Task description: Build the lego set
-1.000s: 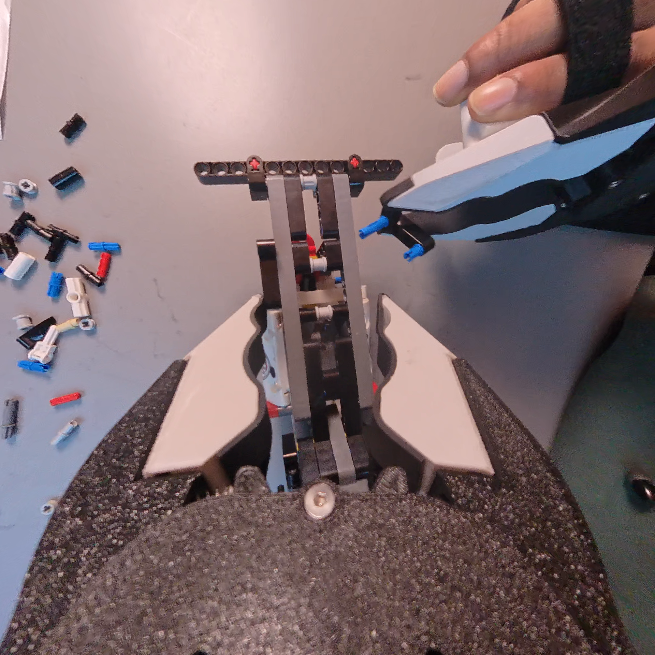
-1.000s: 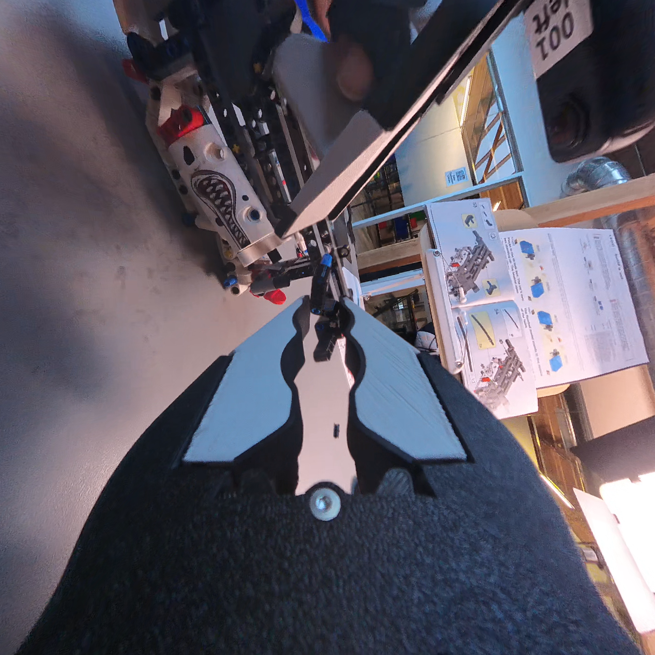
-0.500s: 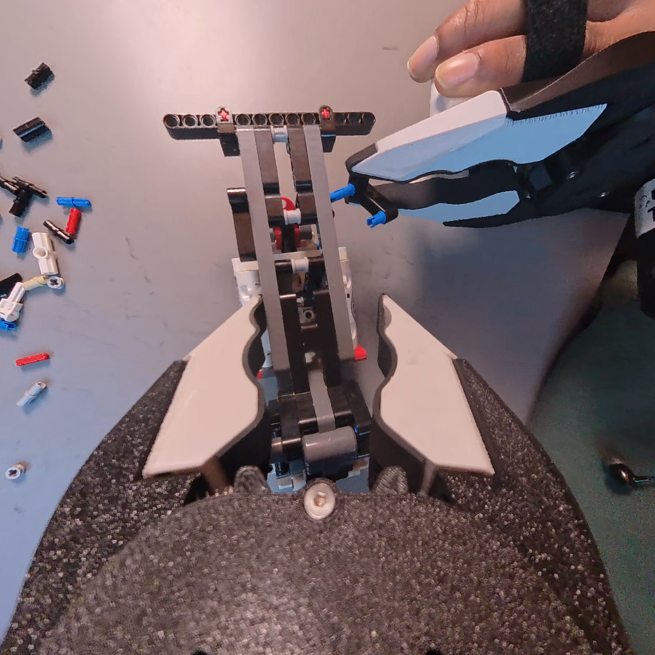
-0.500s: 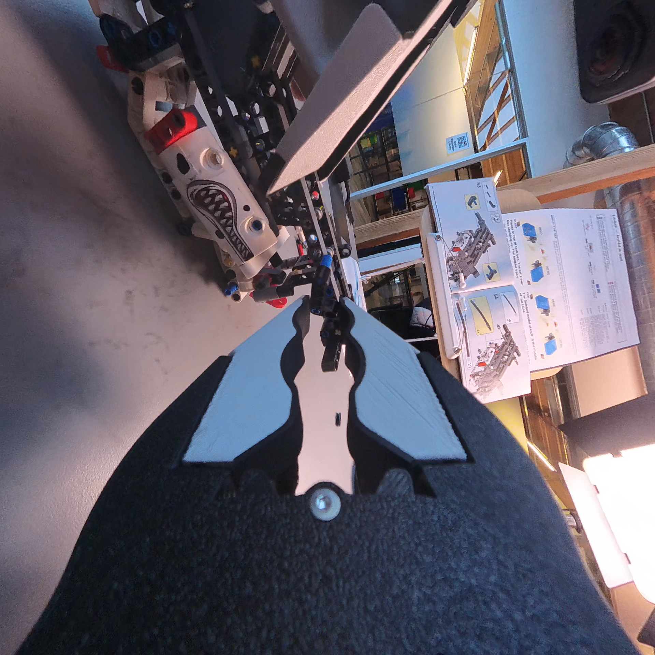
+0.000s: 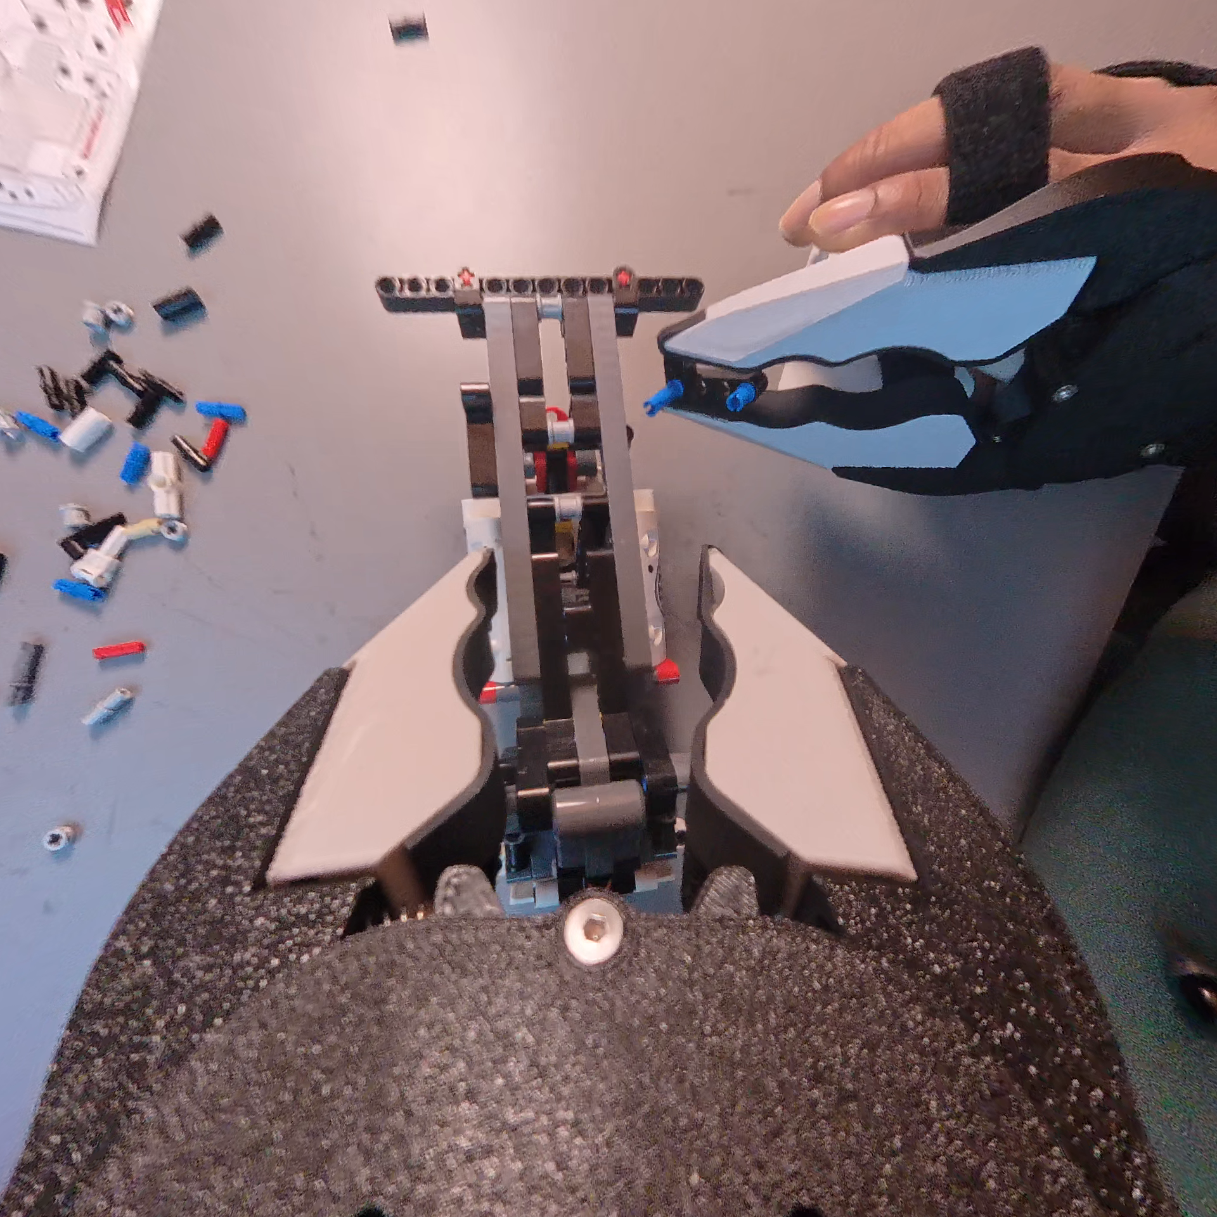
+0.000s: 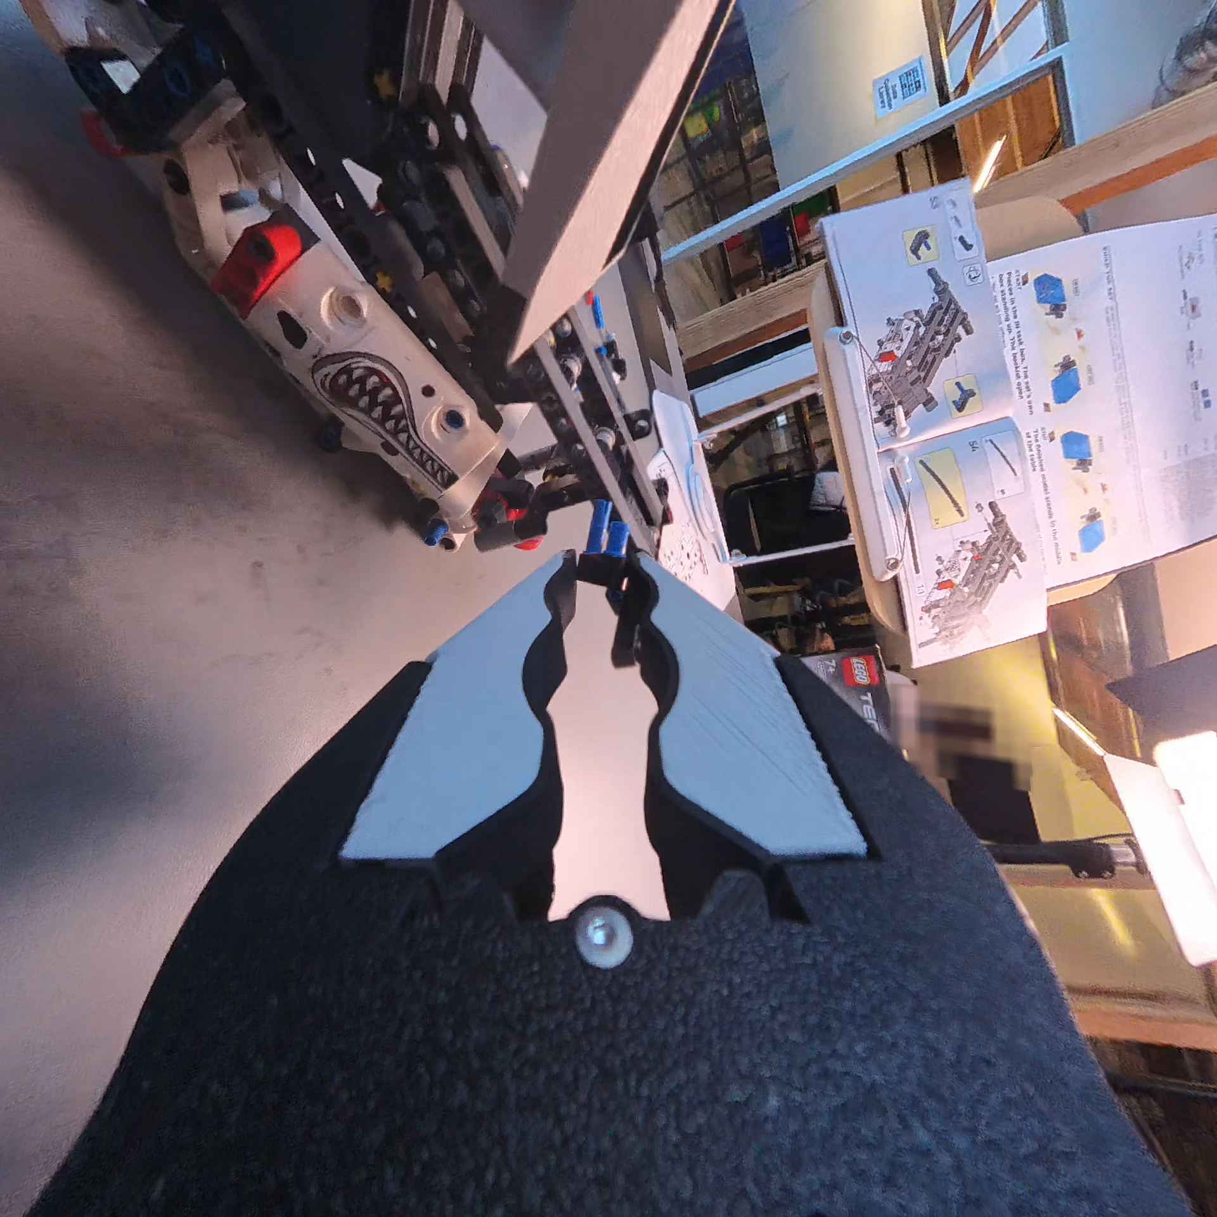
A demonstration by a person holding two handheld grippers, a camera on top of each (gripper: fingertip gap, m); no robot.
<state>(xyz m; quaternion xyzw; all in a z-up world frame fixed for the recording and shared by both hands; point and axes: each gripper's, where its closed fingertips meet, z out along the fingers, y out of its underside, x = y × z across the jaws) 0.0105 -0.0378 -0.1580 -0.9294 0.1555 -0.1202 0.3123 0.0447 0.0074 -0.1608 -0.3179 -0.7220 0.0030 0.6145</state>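
Left gripper [image 5: 589, 665] sits at lower centre of the left wrist view, its two grey-white fingers [image 5: 408, 737] either side of the lego model [image 5: 560, 527]. The model's dark base block sits between the finger roots; whether the pads actually press it I cannot tell — the tips stand apart from the model's sides.

The model runs up the middle of the frame: long grey and black beams, a black holed crossbeam [image 5: 540, 287] at top centre with two red pins, white body panels lower down. It is over a grey table [image 5: 329, 132].

Right gripper [image 5: 665, 388] enters from the right edge, upper right of the frame, held by a hand [image 5: 922, 171] with a black strap. Its fingers are closed on a small black connector with blue pins [image 5: 708, 395], the tip just beside the model's right side, not touching.

In the right wrist view the same black connector [image 6: 609, 563] is pinched at the fingertips, mid-frame; the model's white shark-mouth panel [image 6: 369, 388] is upper left.

Loose pieces [image 5: 125, 461] — black, blue, red, white — are scattered at left. A printed sheet [image 5: 59, 112] is at the upper left corner. An instruction booklet [image 6: 935, 421] stands at the right of the right wrist view.
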